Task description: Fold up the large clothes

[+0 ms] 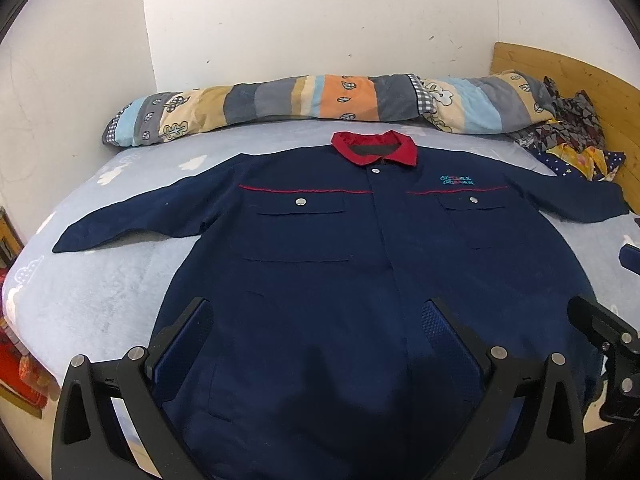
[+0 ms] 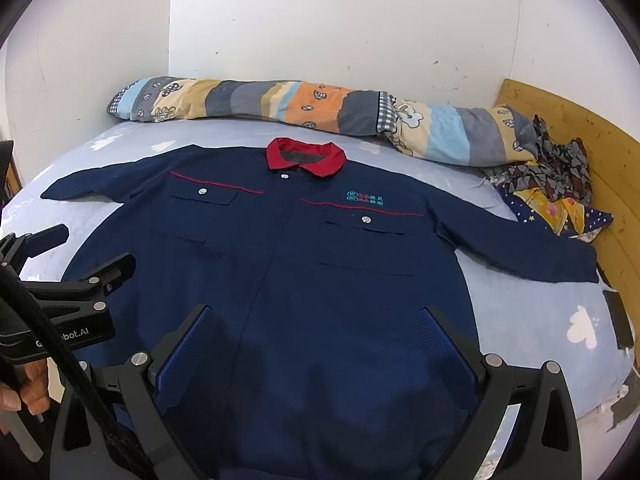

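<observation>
A large navy work jacket (image 1: 320,248) (image 2: 312,264) with a red collar (image 1: 374,147) (image 2: 306,158) lies flat and face up on the bed, both sleeves spread out to the sides. My left gripper (image 1: 318,308) hovers open above the jacket's lower front, nothing between its blue-padded fingers. My right gripper (image 2: 316,316) is open too, over the lower hem area, slightly right of the placket. In the right wrist view the left gripper (image 2: 80,268) shows at the left edge, held by a hand (image 2: 24,388). The right gripper's finger (image 1: 600,320) shows at the right edge of the left wrist view.
The bed has a light blue cloud-print sheet (image 1: 100,280) (image 2: 540,312). A rolled striped quilt (image 1: 320,100) (image 2: 320,108) lies along the wall behind the collar. Patterned cloths (image 1: 572,140) (image 2: 556,188) are piled by the wooden headboard (image 2: 592,144) on the right. A dark phone-like object (image 2: 620,320) lies near the right edge.
</observation>
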`<state>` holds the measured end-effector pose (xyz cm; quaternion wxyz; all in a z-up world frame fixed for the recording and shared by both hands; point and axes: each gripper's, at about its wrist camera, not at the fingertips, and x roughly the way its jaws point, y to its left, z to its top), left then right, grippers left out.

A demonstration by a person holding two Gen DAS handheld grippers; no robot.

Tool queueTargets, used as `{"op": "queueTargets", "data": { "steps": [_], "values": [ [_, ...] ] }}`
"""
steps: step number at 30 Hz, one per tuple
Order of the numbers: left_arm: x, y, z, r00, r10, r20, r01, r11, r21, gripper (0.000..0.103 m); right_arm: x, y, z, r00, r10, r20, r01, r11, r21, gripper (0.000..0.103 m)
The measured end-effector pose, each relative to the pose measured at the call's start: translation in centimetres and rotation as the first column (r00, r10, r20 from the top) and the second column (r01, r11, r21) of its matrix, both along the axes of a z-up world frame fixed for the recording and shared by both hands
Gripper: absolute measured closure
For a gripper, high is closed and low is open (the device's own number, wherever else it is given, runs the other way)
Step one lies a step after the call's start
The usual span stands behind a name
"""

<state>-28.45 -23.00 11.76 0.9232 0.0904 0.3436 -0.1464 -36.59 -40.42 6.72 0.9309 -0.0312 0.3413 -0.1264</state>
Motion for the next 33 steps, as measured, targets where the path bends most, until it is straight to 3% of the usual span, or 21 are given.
{"op": "queueTargets", "data": {
  "steps": [33],
  "values": [
    [-0.32,-0.45,-0.56,0.998,-0.003,0.069,-0.001,0.999,0.051,0.0,-0.03,-0.13,-0.32,0.999,0.015,-0.029,-0.013,0.999,0.048,0.001]
  ]
}}
